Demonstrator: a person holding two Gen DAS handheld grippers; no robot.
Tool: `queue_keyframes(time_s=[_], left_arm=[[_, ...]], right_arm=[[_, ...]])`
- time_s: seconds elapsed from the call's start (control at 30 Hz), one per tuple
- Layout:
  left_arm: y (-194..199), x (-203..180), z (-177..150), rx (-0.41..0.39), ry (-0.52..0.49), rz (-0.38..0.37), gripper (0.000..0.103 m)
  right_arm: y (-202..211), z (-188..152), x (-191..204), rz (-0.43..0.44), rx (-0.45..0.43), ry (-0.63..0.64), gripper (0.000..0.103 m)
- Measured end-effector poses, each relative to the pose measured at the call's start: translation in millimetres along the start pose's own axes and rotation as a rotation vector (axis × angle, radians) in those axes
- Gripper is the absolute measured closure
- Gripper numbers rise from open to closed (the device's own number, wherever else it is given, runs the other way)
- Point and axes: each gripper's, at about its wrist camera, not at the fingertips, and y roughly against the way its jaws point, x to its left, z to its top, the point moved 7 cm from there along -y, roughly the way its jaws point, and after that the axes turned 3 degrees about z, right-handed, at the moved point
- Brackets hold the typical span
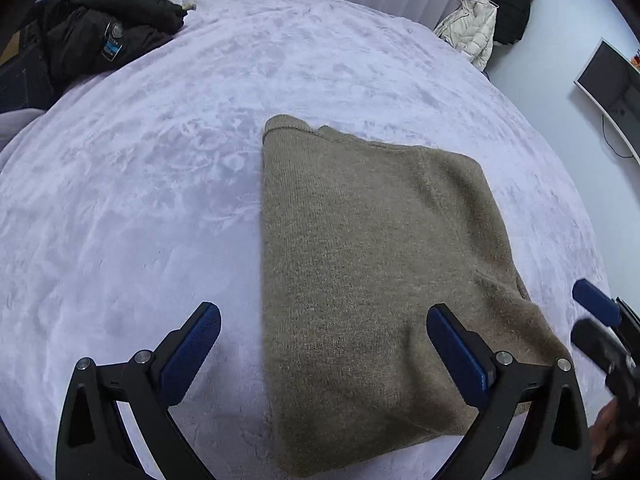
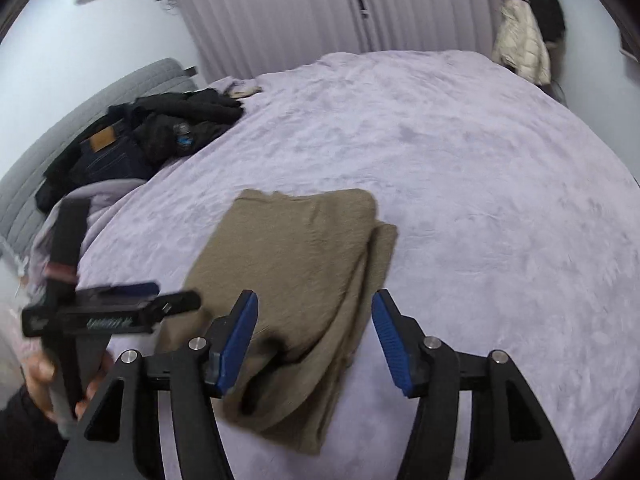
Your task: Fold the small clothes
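A folded olive-brown knit garment lies flat on the lilac bedspread. My left gripper hovers open above its near edge, wide apart, with nothing between the blue pads. In the right wrist view the same garment shows stacked layers along its right side. My right gripper is open above the garment's near end and grips nothing. The left gripper appears blurred at the left of that view, held by a hand. The right gripper's fingertips show at the right edge of the left wrist view.
A heap of black clothes and dark jeans lies at the bed's far left, by a grey headboard. A cream jacket and black coat hang beyond the far right corner. Curtains close off the back. A monitor stands at the right.
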Motion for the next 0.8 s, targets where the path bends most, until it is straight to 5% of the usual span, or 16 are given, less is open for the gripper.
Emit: queue_keyframes(time_s=[0.13,0.17,0.2,0.23,0.33,0.47,0.57,0.7,0.77,0.8], left_arm=[[-8,4,-7,0.031,-0.028,0.014,0.0],[-8,7,-10,0.04,-0.019,-0.007,0.0],[-5,10,-13,0.044,-0.007,-0.036,0.0],[0,12,-16,0.043,0.002,-0.06,0.0],[4,21,-31,0.05,-0.003,-0.08,0.0],[-30,36,-64,0.177,-0.031,0.002,0.0],[-25,41,-68,0.167,-0.006,-0.028,0.0],[8,33,-43,0.073,0.0,-0.061,0.0],[18,23,-25,0.035,-0.002,-0.08,0.0],[17,17,-20,0.035,-0.007,-0.092,0.0]], right_arm=[[-11,-20,33,-0.007,0.066,0.105,0.038],[-20,-24,35,-0.016,0.09,0.116,0.045],[-26,-29,33,-0.02,0.11,0.113,0.082],[-30,-33,30,-0.001,0.134,0.086,0.09],[-17,-34,20,0.056,0.074,0.007,0.092],[-22,-69,-10,0.088,0.084,-0.149,0.092],[-32,-100,-21,0.115,0.114,-0.231,0.092],[-1,-73,-11,0.042,0.046,-0.141,0.091],[14,-45,4,-0.019,-0.016,-0.023,0.08],[17,-35,13,-0.03,-0.03,0.025,0.047]])
